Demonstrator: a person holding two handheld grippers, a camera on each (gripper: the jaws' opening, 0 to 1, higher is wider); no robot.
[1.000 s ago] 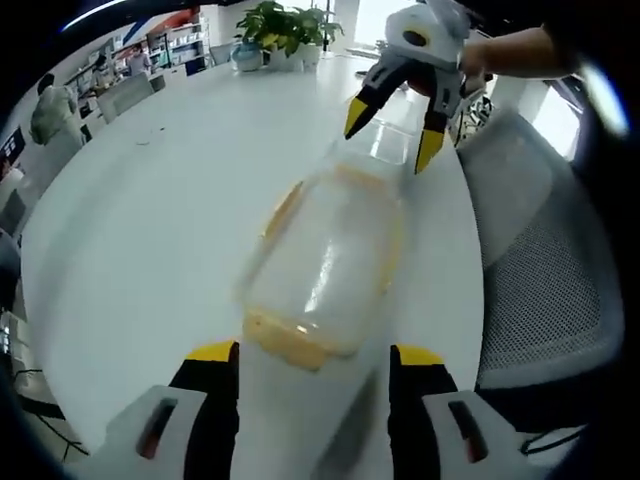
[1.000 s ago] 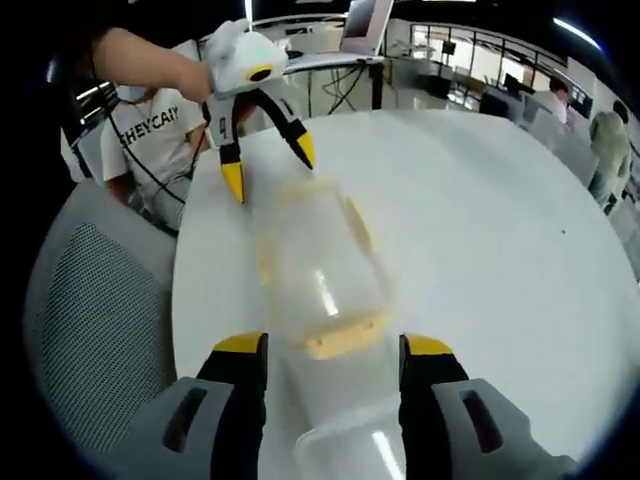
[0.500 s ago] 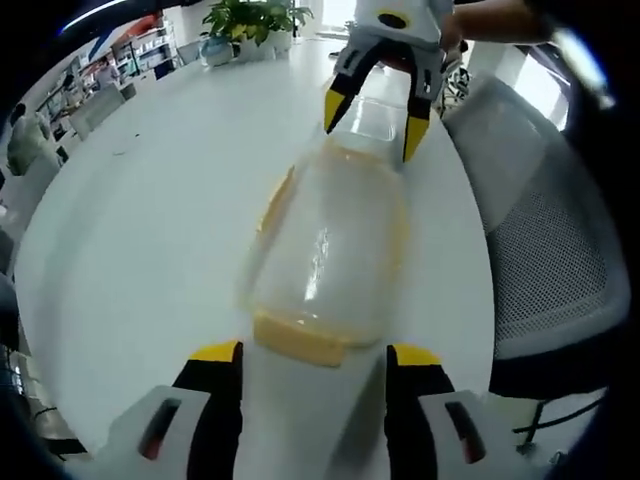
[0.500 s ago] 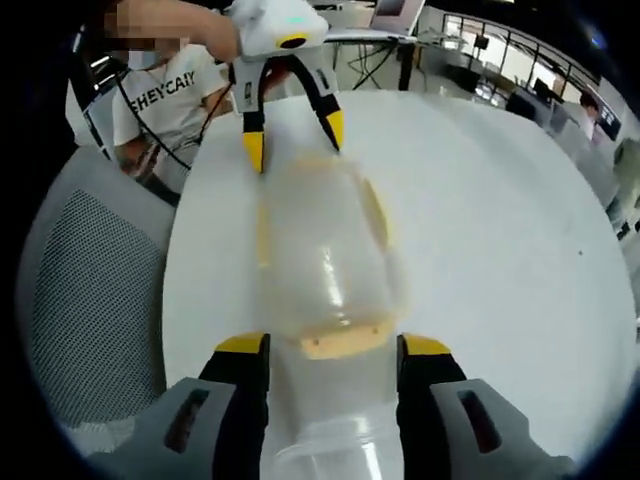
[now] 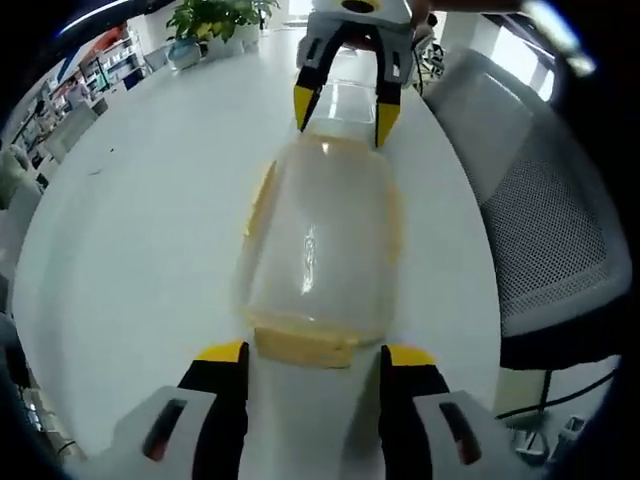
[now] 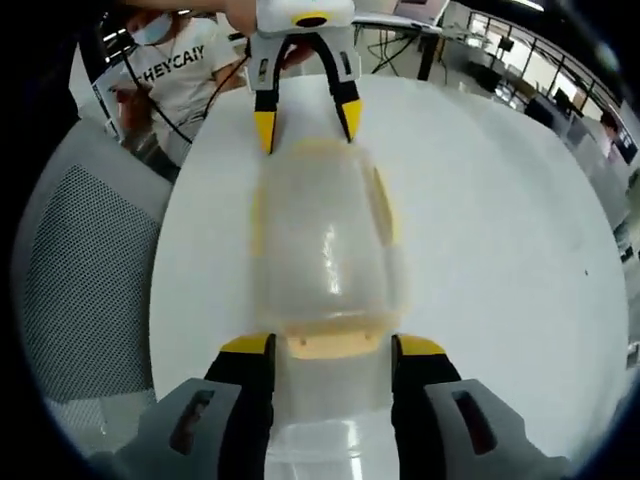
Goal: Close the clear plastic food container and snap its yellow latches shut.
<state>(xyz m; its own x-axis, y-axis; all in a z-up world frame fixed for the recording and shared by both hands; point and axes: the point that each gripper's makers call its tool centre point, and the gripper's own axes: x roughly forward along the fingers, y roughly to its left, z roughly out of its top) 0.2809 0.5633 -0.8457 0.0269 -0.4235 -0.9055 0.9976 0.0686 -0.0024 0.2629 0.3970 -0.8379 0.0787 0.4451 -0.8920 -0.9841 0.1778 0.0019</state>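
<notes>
A clear plastic food container point(image 5: 320, 235) with yellow latches lies lengthwise on the white table point(image 5: 130, 220). In the left gripper view its near yellow latch point(image 5: 300, 345) sits just ahead of my left gripper point(image 5: 312, 372), which is open. My right gripper point(image 5: 345, 110) is open at the container's far end. In the right gripper view the same container point(image 6: 325, 235) shows a yellow end latch point(image 6: 335, 345) between the jaws of the right gripper point(image 6: 325, 355). The left gripper point(image 6: 308, 125) straddles the opposite end. Yellow side latches point(image 6: 385, 215) run along its long edges.
A second clear plastic piece point(image 6: 320, 440) lies under the right gripper, also visible as a clear shape point(image 5: 350, 95). A grey mesh chair point(image 5: 560, 230) point(image 6: 80, 280) stands at the table's edge. A person in a white T-shirt point(image 6: 180, 65) is behind it. Potted plants point(image 5: 215, 18) stand at the far end.
Both grippers have come in toward the container and lined up along it, each now straddling one end. The container itself has stayed in place on the table.
</notes>
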